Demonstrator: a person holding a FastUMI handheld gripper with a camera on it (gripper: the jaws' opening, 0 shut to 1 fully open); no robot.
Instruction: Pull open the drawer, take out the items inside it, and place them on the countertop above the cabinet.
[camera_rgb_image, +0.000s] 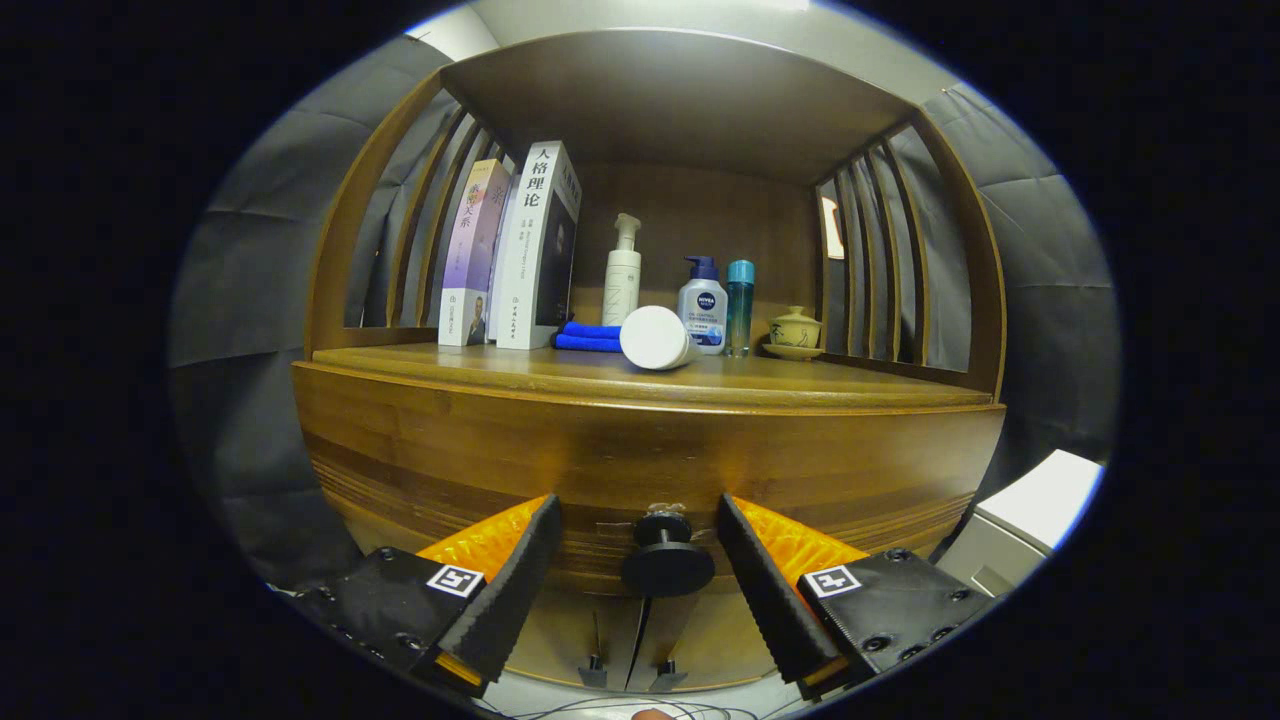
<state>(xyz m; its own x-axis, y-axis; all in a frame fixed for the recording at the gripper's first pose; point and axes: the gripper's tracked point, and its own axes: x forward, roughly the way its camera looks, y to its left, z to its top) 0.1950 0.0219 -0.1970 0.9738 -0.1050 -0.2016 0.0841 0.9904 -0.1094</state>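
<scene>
The drawer (640, 470) looks shut, its round knob (667, 558) between the spread fingers of the gripper (640, 560) (not touching). A white jar (655, 338) lies on the countertop (800, 385). Drawer's inside is hidden: just starting, or finished and closed.

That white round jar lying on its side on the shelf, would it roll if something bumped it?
Probably. The white jar lies on its side on the countertop, so a nudge could roll it. The blue cloth beside it might stop it that way. The gripper stands open around the drawer knob.
</scene>
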